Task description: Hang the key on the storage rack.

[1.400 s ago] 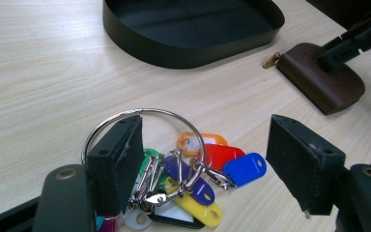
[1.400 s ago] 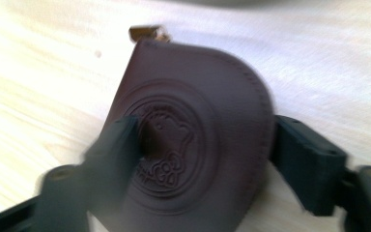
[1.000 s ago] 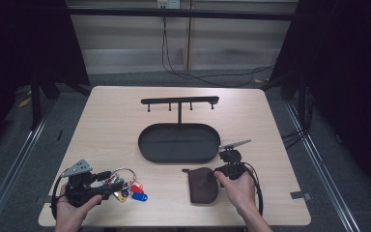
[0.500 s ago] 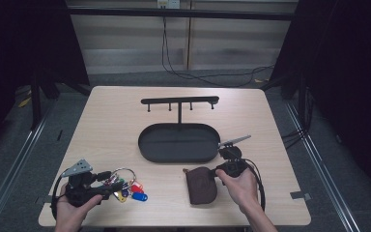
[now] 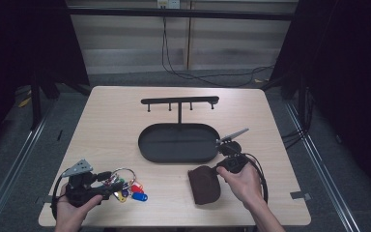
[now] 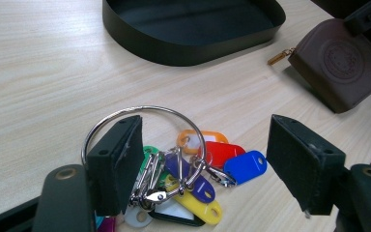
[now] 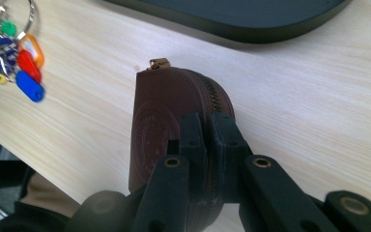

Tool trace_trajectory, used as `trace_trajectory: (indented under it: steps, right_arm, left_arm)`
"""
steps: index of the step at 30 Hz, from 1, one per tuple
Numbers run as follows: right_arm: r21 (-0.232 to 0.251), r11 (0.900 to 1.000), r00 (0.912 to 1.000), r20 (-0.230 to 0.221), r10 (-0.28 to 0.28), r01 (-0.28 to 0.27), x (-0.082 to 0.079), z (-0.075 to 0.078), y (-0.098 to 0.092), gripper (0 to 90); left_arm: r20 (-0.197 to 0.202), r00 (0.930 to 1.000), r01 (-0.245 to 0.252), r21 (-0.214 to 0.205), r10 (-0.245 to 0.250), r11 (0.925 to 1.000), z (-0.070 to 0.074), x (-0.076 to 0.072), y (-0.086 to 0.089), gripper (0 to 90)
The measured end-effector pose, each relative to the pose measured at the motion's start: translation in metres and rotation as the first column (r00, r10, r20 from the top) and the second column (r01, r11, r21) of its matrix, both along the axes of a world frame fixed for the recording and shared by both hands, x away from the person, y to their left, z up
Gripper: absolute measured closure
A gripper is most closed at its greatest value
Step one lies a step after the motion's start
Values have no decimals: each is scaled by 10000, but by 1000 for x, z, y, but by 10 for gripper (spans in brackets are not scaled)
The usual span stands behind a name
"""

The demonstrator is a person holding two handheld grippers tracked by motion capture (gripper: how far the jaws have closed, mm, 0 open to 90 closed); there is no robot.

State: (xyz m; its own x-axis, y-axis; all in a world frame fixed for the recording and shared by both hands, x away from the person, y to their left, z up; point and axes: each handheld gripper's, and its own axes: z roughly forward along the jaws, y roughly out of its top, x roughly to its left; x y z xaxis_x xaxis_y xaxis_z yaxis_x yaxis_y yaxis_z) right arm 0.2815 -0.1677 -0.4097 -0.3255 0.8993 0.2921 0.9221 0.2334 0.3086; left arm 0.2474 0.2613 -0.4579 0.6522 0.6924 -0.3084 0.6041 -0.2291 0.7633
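Observation:
A brown zipped pouch lies on the table in front of the black oval tray. My right gripper is shut on the pouch's right edge. In the right gripper view its jaws have just been closing and now pinch the pouch near the zip, my right gripper nearly fully closed. At front left, my left gripper stands open around a metal ring of coloured key tags. In the left gripper view the key tags lie between the wide jaws of my left gripper, untouched by the pads.
A black hook rack on a post stands behind the tray, at mid table. The tray holds nothing. The table's front edge runs just below both hands. Dark floor and metal rails surround the table.
My right hand has risen slightly at the pouch's right edge and its jaws have closed on the pouch. The left hand and the key ring have not moved.

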Motion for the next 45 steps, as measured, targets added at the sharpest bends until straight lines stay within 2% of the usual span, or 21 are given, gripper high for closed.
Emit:
trace_trajectory:
  steps: [5,9,14,19,22,38,45]
  right_arm:
    - [-501,9987,10000,-5,36,-36,-1,8,1,850]
    - [-1235,9918,9994,12,338,-334,1,22,2,859]
    - [-1518,9876,9992,-110,392,-404,2,29,1,867]
    - [-1546,9867,9986,-285,456,-495,4,36,-2,871]
    - [-1676,9846,9987,-216,468,-498,6,41,-7,873]
    - [-1911,9815,9994,-341,6,-71,19,63,-21,873]
    - [-2037,9790,9997,-205,-136,91,26,76,-26,873]
  left_arm:
    - [20,10000,59,79,-60,10000,0,0,-1,292]
    - [27,10000,61,87,-62,9999,0,0,-1,292]
    - [70,10000,66,227,-67,9997,0,0,-1,293]
    - [63,10000,38,194,-39,9998,0,0,-1,293]
    - [56,10000,31,173,-32,9998,0,0,-1,293]
    - [71,10000,45,170,-46,9998,0,0,-1,293]
    - [57,10000,53,168,-54,9998,0,0,-1,293]
